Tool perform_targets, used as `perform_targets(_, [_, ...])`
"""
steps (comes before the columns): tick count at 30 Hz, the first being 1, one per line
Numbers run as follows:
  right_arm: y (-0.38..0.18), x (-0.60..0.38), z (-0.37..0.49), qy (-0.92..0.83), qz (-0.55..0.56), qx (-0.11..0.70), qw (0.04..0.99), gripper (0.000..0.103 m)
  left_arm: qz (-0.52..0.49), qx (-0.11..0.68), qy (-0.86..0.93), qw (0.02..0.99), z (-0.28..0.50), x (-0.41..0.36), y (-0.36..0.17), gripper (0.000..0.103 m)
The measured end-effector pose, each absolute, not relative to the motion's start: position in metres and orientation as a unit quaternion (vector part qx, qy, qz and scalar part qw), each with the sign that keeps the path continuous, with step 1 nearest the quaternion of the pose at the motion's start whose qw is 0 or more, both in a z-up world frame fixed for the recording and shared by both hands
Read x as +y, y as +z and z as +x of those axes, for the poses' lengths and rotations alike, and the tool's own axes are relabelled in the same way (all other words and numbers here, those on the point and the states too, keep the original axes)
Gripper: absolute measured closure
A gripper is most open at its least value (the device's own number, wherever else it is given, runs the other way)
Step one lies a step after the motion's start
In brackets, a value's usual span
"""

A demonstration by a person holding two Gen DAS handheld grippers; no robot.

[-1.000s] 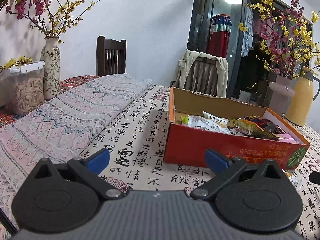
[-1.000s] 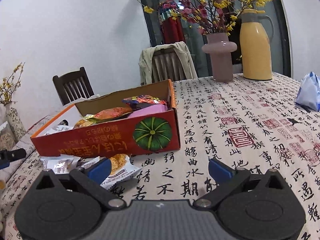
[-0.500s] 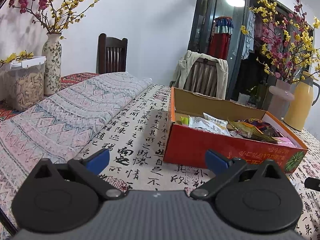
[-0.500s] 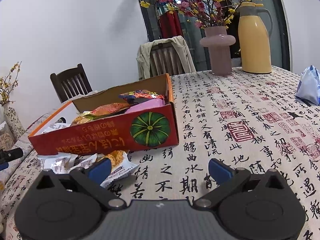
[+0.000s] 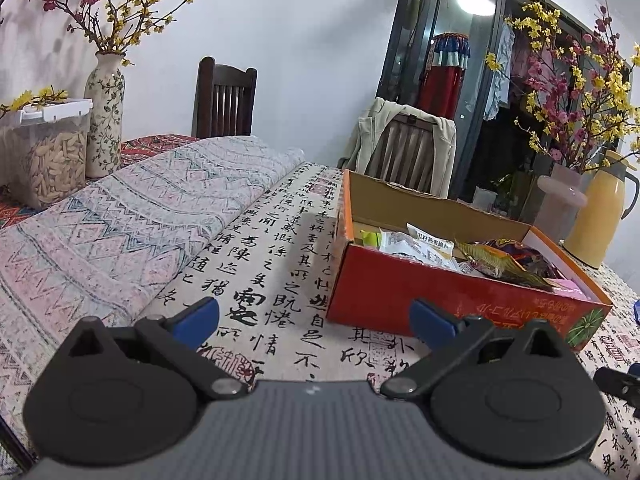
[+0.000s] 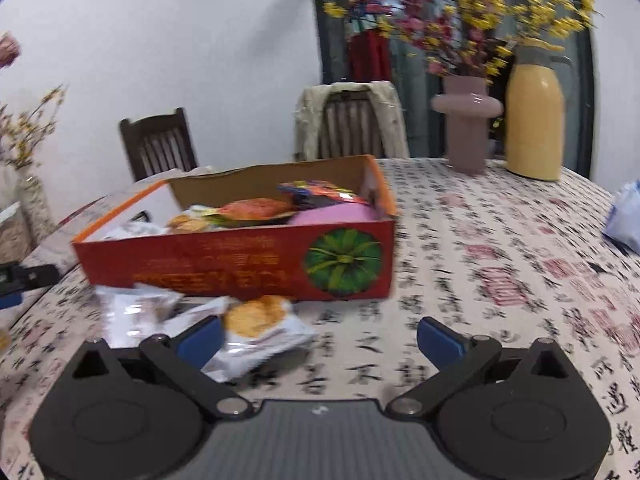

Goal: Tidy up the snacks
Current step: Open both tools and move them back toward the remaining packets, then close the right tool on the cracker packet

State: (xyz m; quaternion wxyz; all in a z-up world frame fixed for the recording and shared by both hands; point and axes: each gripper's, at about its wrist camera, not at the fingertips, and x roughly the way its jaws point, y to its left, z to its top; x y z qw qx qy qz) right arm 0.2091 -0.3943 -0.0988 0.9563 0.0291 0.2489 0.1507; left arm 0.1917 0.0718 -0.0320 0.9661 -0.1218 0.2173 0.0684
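A red cardboard box [image 5: 460,300] [image 6: 240,258] with a green pumpkin print holds several snack packets [image 5: 416,242] [image 6: 256,210]. In the right wrist view, two loose packets lie on the table in front of it: a white one with a round cracker picture [image 6: 260,326] and a crumpled silver-white one [image 6: 136,308]. My right gripper [image 6: 320,338] is open, low over the table, its left finger beside the cracker packet. My left gripper [image 5: 316,320] is open and holds nothing, near the box's left front corner.
The table carries a calligraphy-print cloth [image 6: 500,280] and a folded patterned cloth [image 5: 120,220] on the left. A clear tub of seeds [image 5: 48,160] and a flower vase [image 5: 104,116] stand far left. A pink vase [image 6: 466,128], a yellow jug [image 6: 536,120] and a blue-white bag [image 6: 626,216] are on the right.
My right gripper has risen and turned left, so the box and loose packets sit more central and the view is blurred. My left gripper has shifted only slightly.
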Motion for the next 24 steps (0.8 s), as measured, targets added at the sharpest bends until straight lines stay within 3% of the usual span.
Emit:
perform_targets(18, [-0.110, -0.343, 0.257, 0.180, -0.084, 0.313, 0.929, 0.000, -0.126, 0.216, 0.064, 0.966, 0.191, 0.073, -0.032, 0.000])
perform_targets(24, [-0.115, -0.348, 0.272, 0.190, -0.045, 0.337, 0.921, 0.000, -0.126, 0.217, 0.066, 0.966, 0.192, 0.073, -0.033, 0.000])
